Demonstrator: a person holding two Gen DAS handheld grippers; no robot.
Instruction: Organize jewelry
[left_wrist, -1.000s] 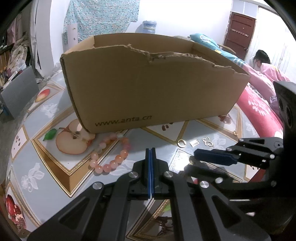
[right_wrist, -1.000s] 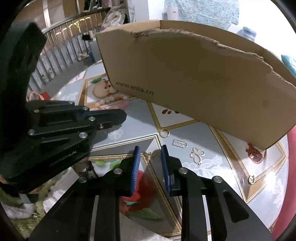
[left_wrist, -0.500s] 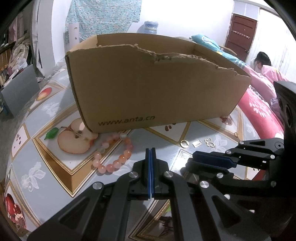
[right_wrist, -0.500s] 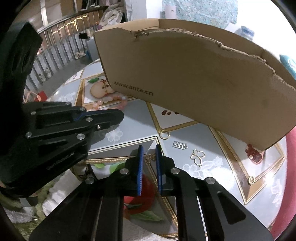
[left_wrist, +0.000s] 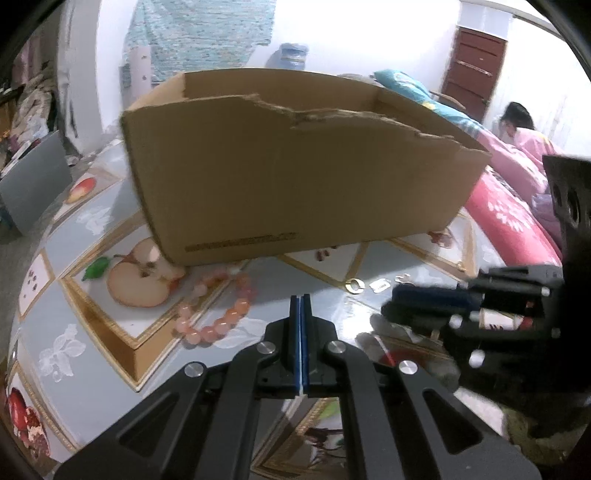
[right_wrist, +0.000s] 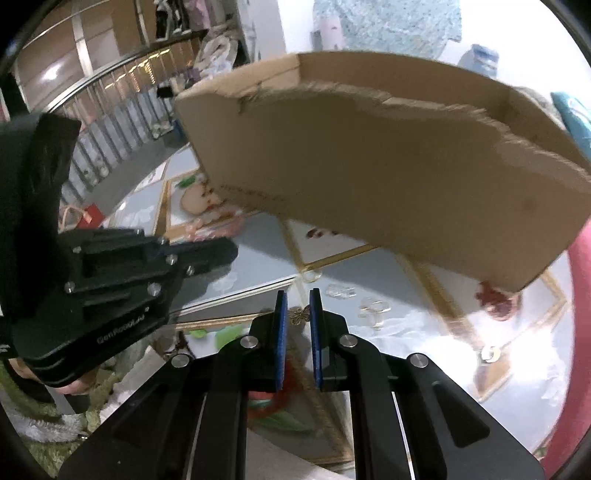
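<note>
Fruit-patterned tabletop (left_wrist: 110, 325) under a torn cardboard box (left_wrist: 295, 177); left fingers (left_wrist: 300, 325) pressed together, right fingers (right_wrist: 281, 321) pinching a butterfly charm (right_wrist: 299, 314).

My right gripper (right_wrist: 297, 306) has narrowed its jaws around a small bronze charm (right_wrist: 300, 314); I've lifted slightly; the box (right_wrist: 388, 177) looks nearer.

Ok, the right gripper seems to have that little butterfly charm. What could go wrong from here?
The right gripper, whose jaws have just been closing, pinches the butterfly charm only at the very tips of its pads, so it could slip out on the way. The cardboard box has a tall near wall with a ragged top; a low carry could knock the charm loose. The shut left gripper sits close alongside and might get bumped.
</note>
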